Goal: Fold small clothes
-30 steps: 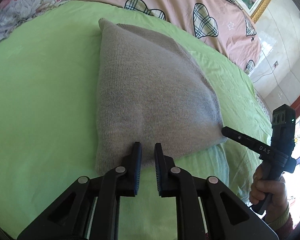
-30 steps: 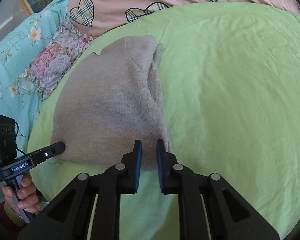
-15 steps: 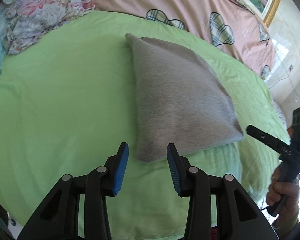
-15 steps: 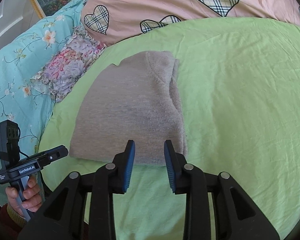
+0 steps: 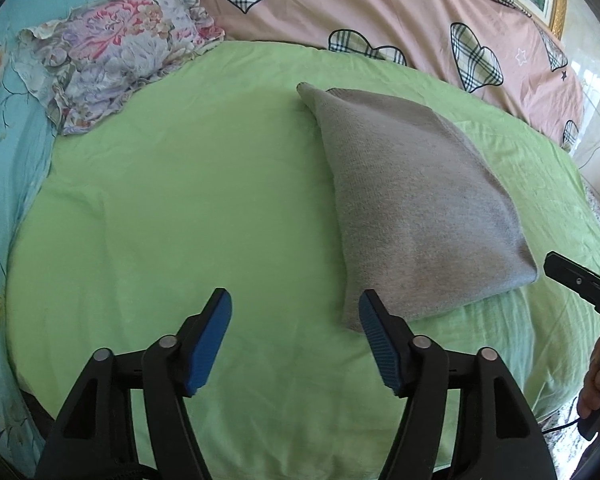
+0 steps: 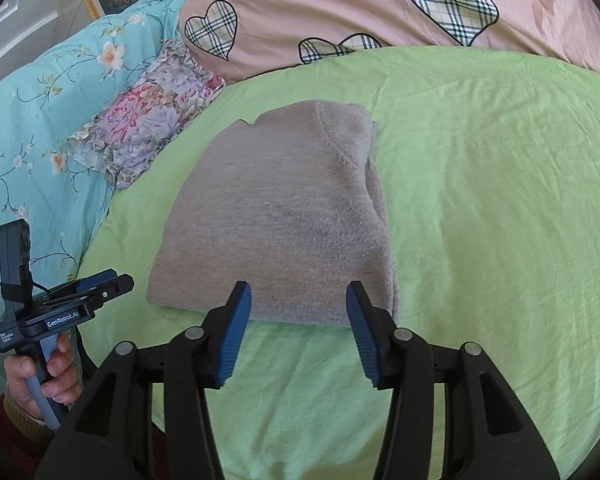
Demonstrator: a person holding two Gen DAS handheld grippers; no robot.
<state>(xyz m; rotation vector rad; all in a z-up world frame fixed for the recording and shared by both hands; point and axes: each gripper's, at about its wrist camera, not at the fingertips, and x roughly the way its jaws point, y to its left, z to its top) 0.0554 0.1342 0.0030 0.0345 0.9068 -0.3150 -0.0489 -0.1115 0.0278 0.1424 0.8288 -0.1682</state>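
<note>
A grey knit garment (image 5: 416,200) lies folded flat on the green sheet (image 5: 204,208). It also shows in the right wrist view (image 6: 284,216). My left gripper (image 5: 295,316) is open and empty, hovering near the garment's near left corner, its right finger just beside the edge. My right gripper (image 6: 299,304) is open and empty, just short of the garment's near edge. Each gripper shows in the other's view, the left one (image 6: 100,286) held by a hand, the right one (image 5: 580,284) at the frame's right edge.
A pink duvet with plaid hearts (image 5: 380,12) lies along the far side of the bed. A floral pillow (image 5: 116,64) and a teal flowered cover (image 6: 40,120) lie to the left. The sheet's near edge drops off below the grippers.
Both grippers were shut on the garment's near edge; they have opened, let go and pulled back from it. The garment stays flat on the sheet.
</note>
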